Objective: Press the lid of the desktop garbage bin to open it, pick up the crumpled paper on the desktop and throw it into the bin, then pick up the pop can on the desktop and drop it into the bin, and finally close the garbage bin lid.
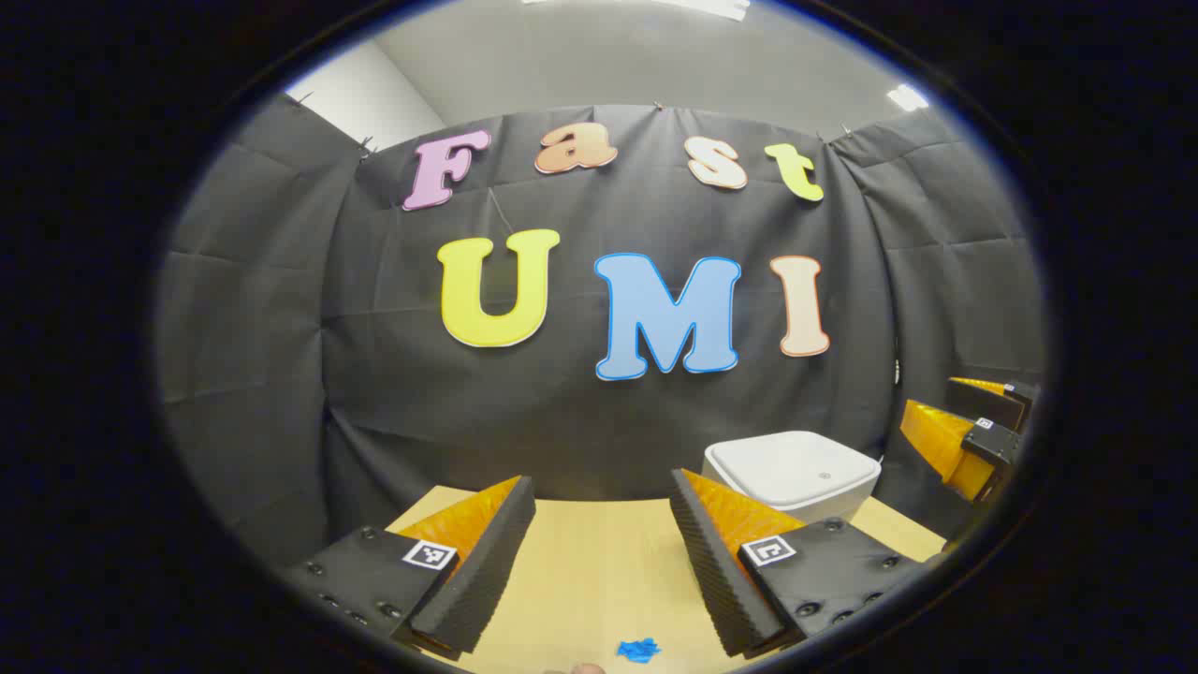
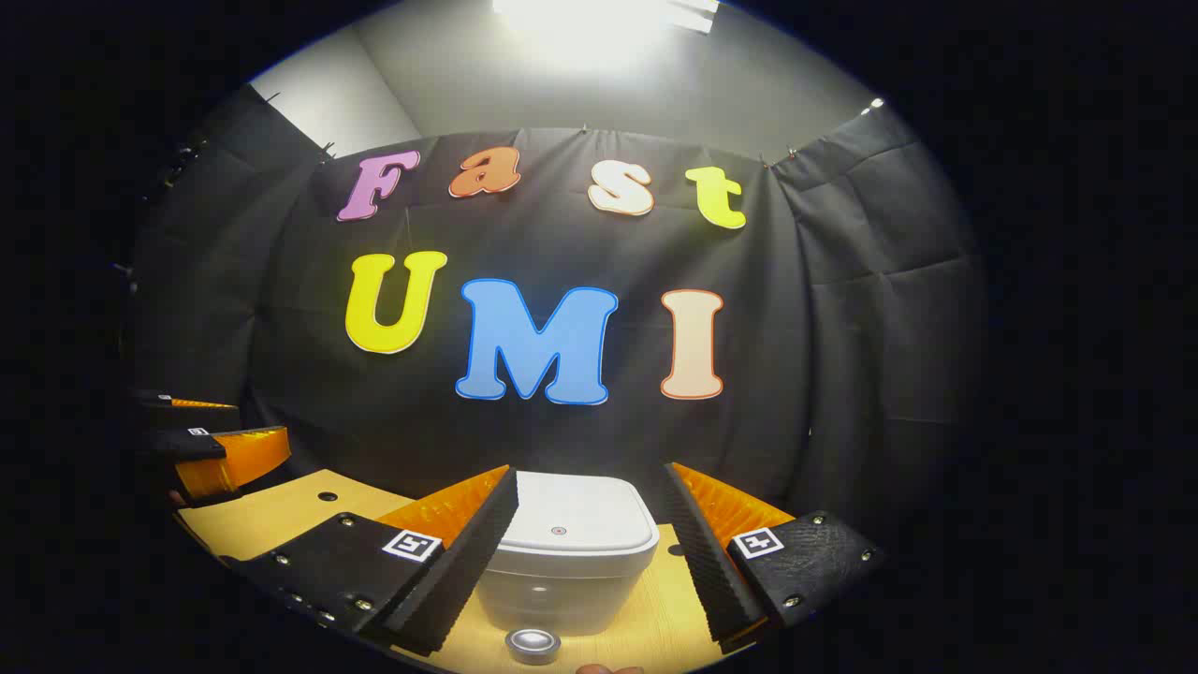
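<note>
Bin (image 2: 569,552): white, squarish with rounded corners, standing upright on the bench (image 2: 281,515) near the wall. Lid (image 2: 573,522) down and flat, a small round mark at its centre. In the right gripper view it sits straight ahead between the right tool's (image 2: 590,552) fingers, which hide its lower corners on both sides; no finger touches it. In the left gripper view the bin (image 1: 796,468) is right of centre, its lower left corner hidden behind the left tool's right finger.

Can (image 2: 533,644): a round metallic top at the bottom edge of the right gripper view, just before the bin; seen end-on, body cut off, so its long axis seems to run upright.

Paper (image 1: 639,649): small blue crumpled scrap on the bench, low in the left gripper view, partly cut off by the edge.

Left tool (image 1: 604,552): fingers apart, nothing between them, over bare bench. It also shows at the left edge of the right gripper view (image 2: 220,449), partly cut off.

Right tool: fingers apart, holding nothing; seen also at the right edge of the left gripper view (image 1: 973,426), beyond the bin, partly cut off.

Bench: light wood, a small dark hole (image 2: 327,496) near its left side.
</note>
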Available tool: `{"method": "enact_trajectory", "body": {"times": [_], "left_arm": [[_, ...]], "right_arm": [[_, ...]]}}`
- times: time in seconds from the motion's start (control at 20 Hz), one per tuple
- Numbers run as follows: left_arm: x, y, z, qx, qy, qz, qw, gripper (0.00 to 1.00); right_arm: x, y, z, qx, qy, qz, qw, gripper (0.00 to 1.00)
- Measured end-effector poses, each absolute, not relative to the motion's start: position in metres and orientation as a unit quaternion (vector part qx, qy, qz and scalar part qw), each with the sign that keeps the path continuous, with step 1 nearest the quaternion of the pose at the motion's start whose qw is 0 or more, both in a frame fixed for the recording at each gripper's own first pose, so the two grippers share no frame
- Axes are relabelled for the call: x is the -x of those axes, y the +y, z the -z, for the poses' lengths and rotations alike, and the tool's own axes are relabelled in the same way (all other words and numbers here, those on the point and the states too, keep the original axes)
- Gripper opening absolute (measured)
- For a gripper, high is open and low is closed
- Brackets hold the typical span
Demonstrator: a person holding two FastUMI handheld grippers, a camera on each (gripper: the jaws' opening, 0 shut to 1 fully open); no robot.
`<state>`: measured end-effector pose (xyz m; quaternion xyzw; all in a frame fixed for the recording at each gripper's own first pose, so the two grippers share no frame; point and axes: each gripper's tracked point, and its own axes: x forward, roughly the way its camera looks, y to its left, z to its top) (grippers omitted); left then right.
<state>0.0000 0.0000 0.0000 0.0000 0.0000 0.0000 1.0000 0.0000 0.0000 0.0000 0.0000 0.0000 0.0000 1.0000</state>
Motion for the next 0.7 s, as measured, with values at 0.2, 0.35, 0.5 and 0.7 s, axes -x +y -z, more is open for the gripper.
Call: {"method": "enact_trajectory", "body": {"times": [0.2,0.35,0.5,0.7], "left_arm": [[-0.002,-0.005,-0.003,-0.001,0.000,0.004,1.000,0.95],[-0.003,-0.006,-0.004,-0.003,0.001,0.003,1.000,0.95],[-0.003,-0.008,-0.002,0.002,0.003,0.004,1.000,0.95],[-0.005,-0.009,-0.003,0.001,0.003,0.005,1.000,0.95]], "right_arm": [[-0.004,-0.005,0.007,-0.005,0.010,0.001,1.000,1.00],[-0.005,-0.008,0.010,-0.008,0.015,0.003,1.000,0.98],[-0.005,-0.010,0.013,-0.009,0.016,0.004,1.000,0.98],[-0.006,-0.011,0.015,-0.009,0.016,0.003,1.000,0.98]]}}
